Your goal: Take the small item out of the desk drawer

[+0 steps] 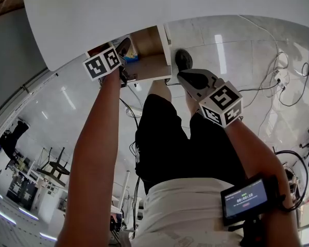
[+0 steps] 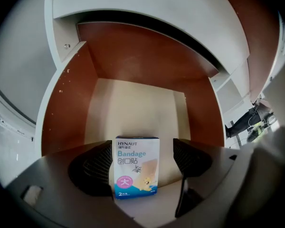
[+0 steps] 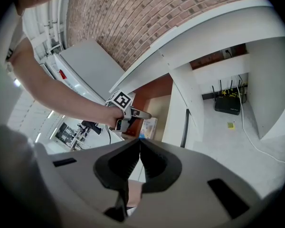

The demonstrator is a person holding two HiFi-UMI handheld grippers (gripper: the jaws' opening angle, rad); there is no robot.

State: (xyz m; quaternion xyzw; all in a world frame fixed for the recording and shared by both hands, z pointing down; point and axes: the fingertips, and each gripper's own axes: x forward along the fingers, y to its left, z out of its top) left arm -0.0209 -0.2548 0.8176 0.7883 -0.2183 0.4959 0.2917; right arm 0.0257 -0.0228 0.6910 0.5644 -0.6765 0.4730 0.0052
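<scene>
Left hand-held gripper (image 2: 142, 148) spread around bandage box (image 2: 137, 170) in drawer (image 2: 133, 108); right hand-held gripper (image 3: 138, 144) closed.

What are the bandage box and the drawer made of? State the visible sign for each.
Bandage box: seemingly thin printed cardboard, slightly glossy; it has straight folded edges and a flat printed face.
Drawer: likely laminated board with a matte finish; the walls are an even red-brown and the floor is pale and smooth. Solid wood cannot be ruled out.
</scene>
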